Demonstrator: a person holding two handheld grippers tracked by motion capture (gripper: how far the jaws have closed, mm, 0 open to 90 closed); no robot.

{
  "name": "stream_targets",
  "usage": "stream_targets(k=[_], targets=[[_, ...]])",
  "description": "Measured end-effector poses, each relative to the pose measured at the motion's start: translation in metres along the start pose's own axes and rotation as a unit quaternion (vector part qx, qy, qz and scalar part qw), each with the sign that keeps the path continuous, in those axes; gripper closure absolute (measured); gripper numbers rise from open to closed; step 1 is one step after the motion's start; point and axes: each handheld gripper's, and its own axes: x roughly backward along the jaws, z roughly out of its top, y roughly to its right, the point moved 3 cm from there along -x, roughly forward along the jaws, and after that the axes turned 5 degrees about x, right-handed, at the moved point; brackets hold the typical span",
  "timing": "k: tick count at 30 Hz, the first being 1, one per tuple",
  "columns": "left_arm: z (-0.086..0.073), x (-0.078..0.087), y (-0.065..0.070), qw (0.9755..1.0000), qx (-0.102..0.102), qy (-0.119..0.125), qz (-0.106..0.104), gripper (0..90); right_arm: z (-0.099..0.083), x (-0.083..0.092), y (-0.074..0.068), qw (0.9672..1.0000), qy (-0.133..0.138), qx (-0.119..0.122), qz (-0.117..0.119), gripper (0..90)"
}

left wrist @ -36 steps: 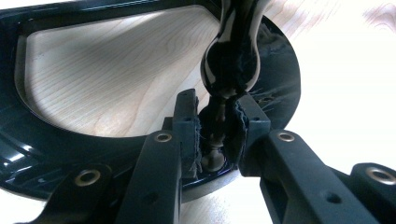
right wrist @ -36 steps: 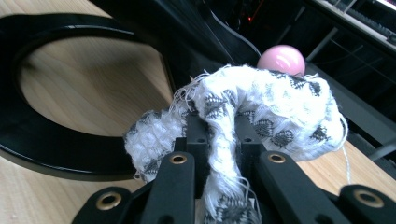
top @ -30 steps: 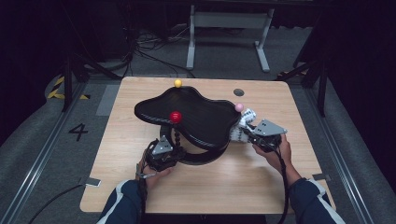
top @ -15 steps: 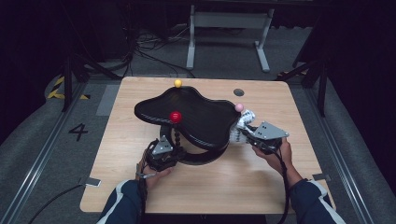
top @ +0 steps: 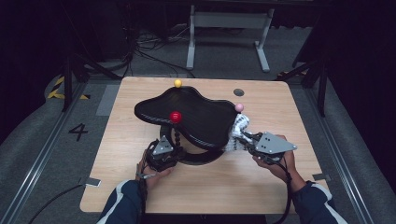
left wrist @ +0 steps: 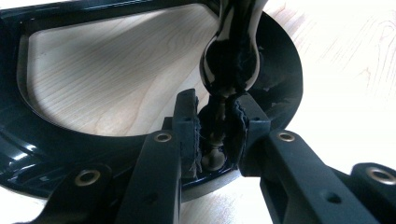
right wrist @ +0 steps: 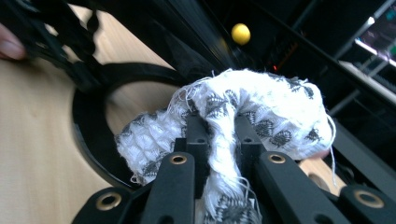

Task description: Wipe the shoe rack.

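Gripping a wad of white cloth (right wrist: 219, 126) with a grey pattern, the right gripper (right wrist: 219, 140) has its jaws pinched tight on the middle of the bunch, fabric bulging out on both sides and loose threads hanging off the edges. Over on the other hand, the left gripper (left wrist: 217, 135) is clamped on the thin beaded stem (left wrist: 229, 60) of a glossy black stand, low down, right where it meets the ring-shaped base (left wrist: 275, 79).

Handling guess: the cloth looks soft, light and floppy, so a bunched-up pinch in the middle seems like the sane way to hold it; it will probably drape and snag if dragged over an edge. The stand looks stiff, hard and slick, likely top-heavy with that wide wavy tray (top: 196, 114) on top, so bracing it by the stem near the base makes sense.

From the high view the cloth sits at the tray's right edge, just below a pink ball (top: 239, 107), with a red ball (top: 175, 116) in front and a yellow one (top: 178, 83) at the far rim, all on a wooden table (top: 261, 182). That layout is lost in the gripper views, but they give what the high view can't: the actual pad contact, the frayed weave, and the shine on the stem.
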Motion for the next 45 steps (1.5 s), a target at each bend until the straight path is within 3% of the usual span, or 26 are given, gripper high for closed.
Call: stream_targets(k=[7, 11, 19, 26, 33, 35, 39, 42, 45], targets=[[0.000, 0.000, 0.000, 1.0000, 0.000, -0.001, 0.001, 74.4, 0.017, 0.012, -0.010, 0.9992, 0.027, 0.026, 0.015, 81.0], [0.000, -0.001, 0.000, 1.0000, 0.001, 0.001, 0.000, 74.5, 0.019, 0.011, -0.014, 0.9989, 0.028, 0.035, 0.014, 81.0], [0.000, -0.001, -0.001, 1.0000, 0.000, 0.001, -0.007, 74.5, -0.007, -0.012, -0.006, 0.9997, -0.005, -0.014, 0.022, 81.0], [0.001, -0.001, -0.002, 1.0000, 0.000, -0.002, -0.009, 74.5, -0.021, -0.027, 0.002, 0.9991, -0.029, -0.029, 0.011, 81.1], [0.001, -0.001, -0.002, 0.9999, 0.000, -0.002, -0.010, 74.5, -0.044, -0.043, 0.012, 0.9958, -0.064, -0.065, 0.005, 81.1], [0.001, -0.001, -0.002, 0.9999, 0.000, -0.002, -0.010, 74.5, -0.051, -0.048, 0.012, 0.9946, -0.081, -0.065, 0.003, 81.1], [0.001, -0.001, -0.003, 0.9999, -0.003, -0.007, -0.010, 74.5, -0.062, -0.059, 0.010, 0.9908, -0.094, -0.095, 0.021, 81.1], [0.001, -0.001, -0.003, 0.9999, -0.001, -0.008, -0.010, 74.4, -0.060, -0.061, 0.005, 0.9907, -0.087, -0.100, 0.030, 81.1], [0.001, -0.001, -0.002, 0.9999, -0.001, -0.006, -0.011, 74.4, -0.059, -0.067, -0.005, 0.9906, -0.094, -0.089, 0.044, 81.1]])
